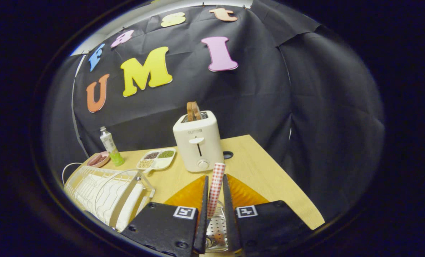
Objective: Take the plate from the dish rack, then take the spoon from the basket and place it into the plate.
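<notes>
Plate (189,194), amber, lies flat on the wooden table (262,171) just ahead of the fingers; dish rack (101,192) beside it; gripper (216,187) clenched on the checked handle of the spoon (216,185), above the perforated basket (216,232).

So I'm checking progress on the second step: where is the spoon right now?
In the gripper view the spoon stands upright between the gripper fingers, which are shut on its checked handle, above the orange plate and just before the toaster.

My gripper (216,185) pinching a checked spoon handle (216,184), glossy amber plate (241,194), perforated shiny metal basket (216,230), matt wooden table (269,178), smooth plastic toaster (198,142)
</notes>
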### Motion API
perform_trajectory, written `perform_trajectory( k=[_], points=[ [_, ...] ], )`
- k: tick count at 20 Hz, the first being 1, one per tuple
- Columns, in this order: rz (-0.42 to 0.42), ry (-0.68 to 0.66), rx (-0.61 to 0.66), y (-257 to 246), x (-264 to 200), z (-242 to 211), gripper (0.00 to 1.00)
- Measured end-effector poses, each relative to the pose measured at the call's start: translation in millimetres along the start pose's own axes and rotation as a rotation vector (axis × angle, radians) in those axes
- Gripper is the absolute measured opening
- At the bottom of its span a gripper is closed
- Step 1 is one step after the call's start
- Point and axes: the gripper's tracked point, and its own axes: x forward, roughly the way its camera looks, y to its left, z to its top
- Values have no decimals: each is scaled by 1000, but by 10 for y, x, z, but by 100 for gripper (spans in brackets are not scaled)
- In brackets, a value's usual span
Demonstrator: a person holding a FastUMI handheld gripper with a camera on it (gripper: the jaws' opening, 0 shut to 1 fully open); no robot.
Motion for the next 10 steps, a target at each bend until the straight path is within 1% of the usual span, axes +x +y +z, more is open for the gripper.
perform_trajectory(
  k=[2,4,6,9,10],
  points=[
    [32,-10,29,91,-33,36,21],
    [-8,-35,18,49,-64,67,17],
    [-14,-92,-15,93,-177,175,17],
    [-19,-171,-21,151,-363,354,17],
    [-45,-197,-43,116,-424,433,17]
  ],
)
